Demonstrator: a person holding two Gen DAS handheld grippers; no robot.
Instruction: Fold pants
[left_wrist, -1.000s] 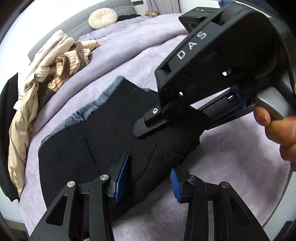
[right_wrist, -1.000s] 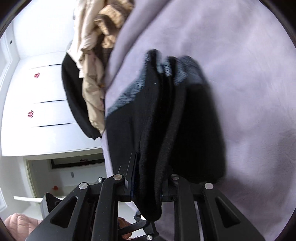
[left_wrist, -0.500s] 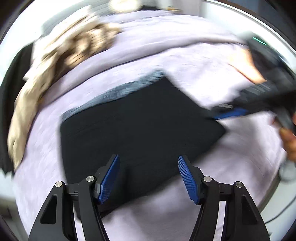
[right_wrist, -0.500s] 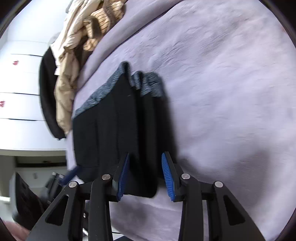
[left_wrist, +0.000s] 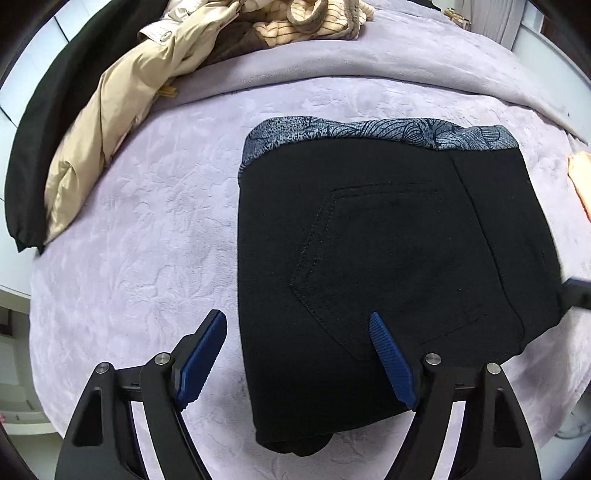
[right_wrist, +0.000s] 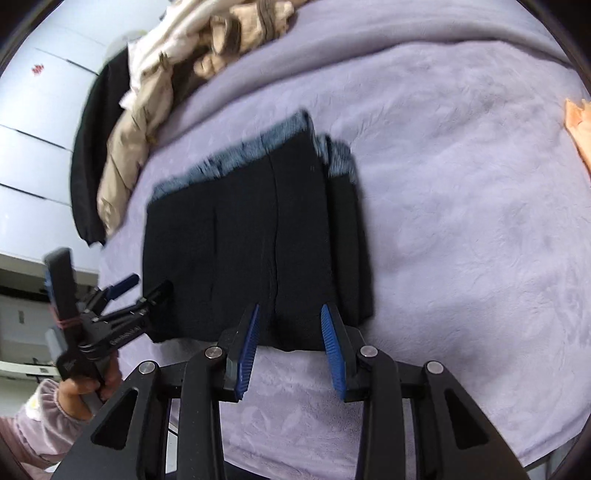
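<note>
The black pants (left_wrist: 399, 266) lie folded into a compact rectangle on the lilac bedspread (left_wrist: 140, 236), grey patterned waistband at the far edge, a back pocket on top. They also show in the right wrist view (right_wrist: 255, 243). My left gripper (left_wrist: 299, 354) is open and empty, hovering over the pants' near left edge. My right gripper (right_wrist: 290, 347) is open and empty just off the pants' near edge. The left gripper also shows at the left of the right wrist view (right_wrist: 142, 286), held in a hand.
A pile of clothes lies at the far left of the bed: a beige jacket (left_wrist: 110, 110), a striped garment (left_wrist: 314, 22) and a black garment (left_wrist: 40, 125). An orange item (left_wrist: 581, 181) lies at the right edge. White cupboards (right_wrist: 33, 122) stand beyond the bed.
My right gripper has let go of the pants and opened; both grippers have pulled back. The pants now lie flat and folded. My left gripper has opened wider.
</note>
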